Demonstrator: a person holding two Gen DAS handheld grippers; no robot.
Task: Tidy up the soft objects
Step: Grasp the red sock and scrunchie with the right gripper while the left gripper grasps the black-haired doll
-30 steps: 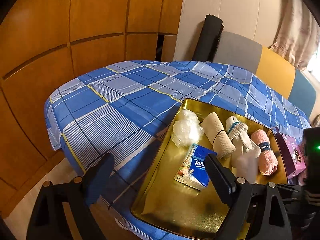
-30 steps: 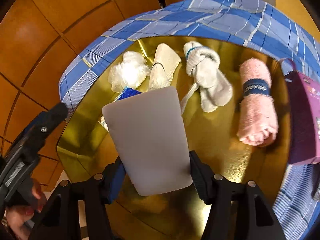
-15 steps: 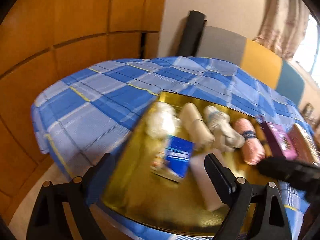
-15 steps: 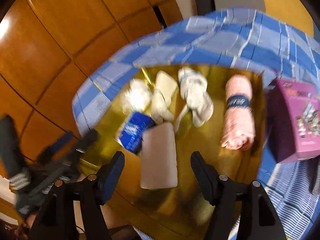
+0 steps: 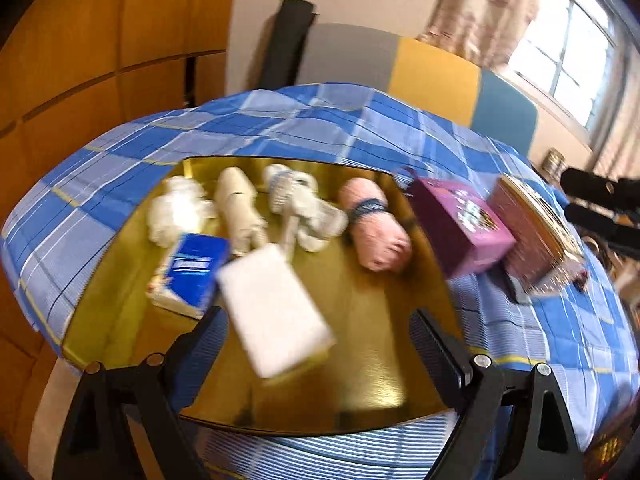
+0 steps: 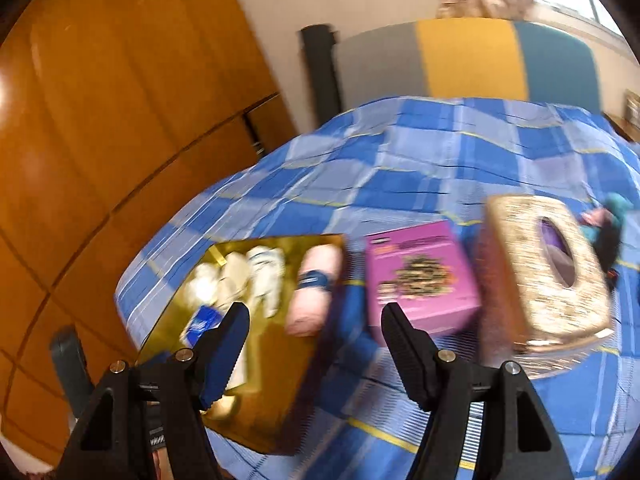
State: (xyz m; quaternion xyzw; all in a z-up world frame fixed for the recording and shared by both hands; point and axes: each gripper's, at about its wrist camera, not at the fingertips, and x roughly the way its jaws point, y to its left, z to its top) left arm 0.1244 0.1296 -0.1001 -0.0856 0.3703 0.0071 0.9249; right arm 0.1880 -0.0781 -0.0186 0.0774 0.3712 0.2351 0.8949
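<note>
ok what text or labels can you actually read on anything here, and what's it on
No text reads cleanly now; both views are blurred by motion.
Blue tissue pack on the gold tray: white lettering, too blurred to read.
Dark band on the pink towel roll: lettering too small to read.
Purple box: a small dark label and print, unreadable.
Gold tissue box: pattern only, no legible words.

White sponge (image 5: 276, 308) (flat) lies on gold tray (image 5: 372, 360).
</note>
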